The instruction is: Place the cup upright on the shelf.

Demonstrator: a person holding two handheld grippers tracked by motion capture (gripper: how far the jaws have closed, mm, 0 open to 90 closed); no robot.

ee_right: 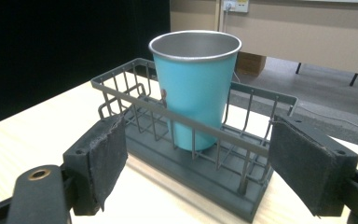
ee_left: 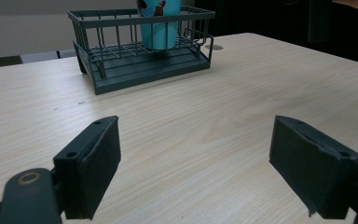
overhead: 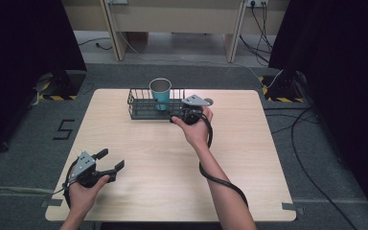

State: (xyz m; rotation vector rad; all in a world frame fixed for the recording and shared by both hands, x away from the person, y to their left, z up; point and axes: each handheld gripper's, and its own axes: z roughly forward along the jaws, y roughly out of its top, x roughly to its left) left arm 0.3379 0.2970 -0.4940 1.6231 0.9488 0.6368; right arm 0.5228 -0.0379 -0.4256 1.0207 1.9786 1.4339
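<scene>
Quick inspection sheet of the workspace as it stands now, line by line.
Surface: light wooden table, bare in front.
Job's things: teal cup upright inside dark wire rack at the far edge.
Clutter: nothing seen.
Grippers: right gripper at the rack's near side, jaws apart, nothing between them; left gripper open near the front left corner.
Cables: black cable trails along the right forearm; more on the floor.
Surroundings: dark curtains, grey floor.

The table [overhead: 172,158] is seen from above and from its near side in the high view. The left gripper view is taken low, looking far across to the wire basket [ee_left: 140,60]. The right gripper view is close to this basket [ee_right: 200,154] and the cup [ee_right: 196,93], shared by all views.
</scene>
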